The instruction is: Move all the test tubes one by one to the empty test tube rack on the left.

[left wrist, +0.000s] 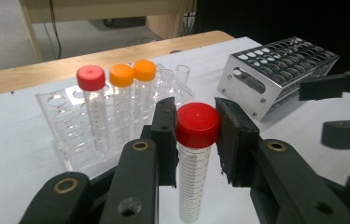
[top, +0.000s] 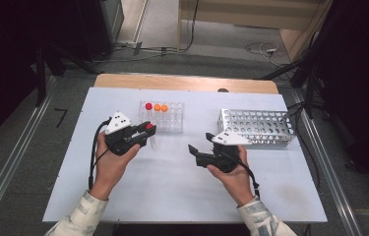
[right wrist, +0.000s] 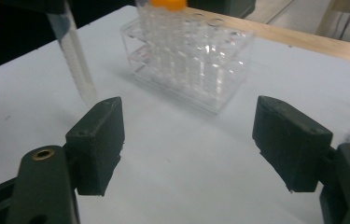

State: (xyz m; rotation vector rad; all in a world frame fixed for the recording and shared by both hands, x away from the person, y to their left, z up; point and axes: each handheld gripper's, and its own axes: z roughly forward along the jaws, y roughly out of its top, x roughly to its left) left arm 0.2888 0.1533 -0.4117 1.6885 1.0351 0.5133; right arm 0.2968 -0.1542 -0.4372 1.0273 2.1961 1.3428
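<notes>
My left gripper [left wrist: 196, 135] is shut on a clear tube with a red cap [left wrist: 194, 182], its pads pressing on the cap, and the tube hangs upright just above the white table. From above, that gripper [top: 148, 129] is just in front of a clear plastic rack [top: 172, 120]. The rack [left wrist: 65, 144] holds one red-capped tube [left wrist: 91, 79] and two orange-capped tubes [left wrist: 122, 75]. My right gripper [right wrist: 189, 140] stands open over bare table with nothing between its pads. It sits at mid-table [top: 199, 142], pointing left toward the held tube [right wrist: 72, 51] and the clear rack [right wrist: 196, 65].
A perforated metal rack [top: 258, 127] stands at the right of the white table [top: 172, 187], just beyond my right hand, and holds no tubes [left wrist: 275, 70]. A wooden strip [top: 182, 82] runs along the far edge. Cables lie on the floor beyond.
</notes>
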